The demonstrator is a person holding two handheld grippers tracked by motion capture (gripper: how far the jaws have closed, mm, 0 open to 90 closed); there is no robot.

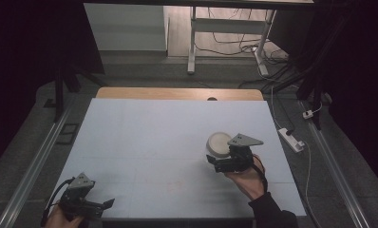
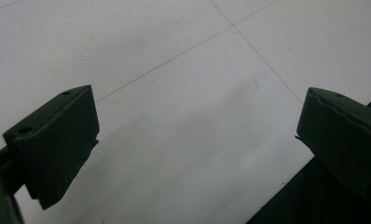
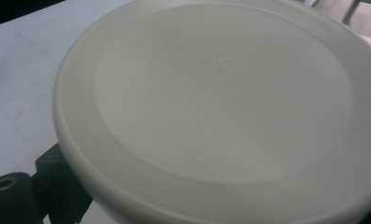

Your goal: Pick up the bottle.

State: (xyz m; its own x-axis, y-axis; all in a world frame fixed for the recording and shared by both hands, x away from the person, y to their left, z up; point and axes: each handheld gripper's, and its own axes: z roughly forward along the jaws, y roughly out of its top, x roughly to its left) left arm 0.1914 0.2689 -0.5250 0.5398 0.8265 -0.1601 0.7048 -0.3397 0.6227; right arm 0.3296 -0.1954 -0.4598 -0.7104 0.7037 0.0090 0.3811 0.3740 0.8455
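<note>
One white bowl sits on the right half of the table, base upward by the look of it, directly ahead of the right gripper, whose jaws sit around its rim (grip firmness unclear). Far off at the near-left corner, the left gripper hangs with jaws wide apart, holding nothing. A faint embossed mark on the bowl is unreadable.

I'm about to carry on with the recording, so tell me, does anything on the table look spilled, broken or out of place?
Nothing stands out. The white dish sits at the right gripper, its face smooth and unbroken. The left gripper is open over bare table, which shows only thin seam lines and faint smudges, no spill.
</note>
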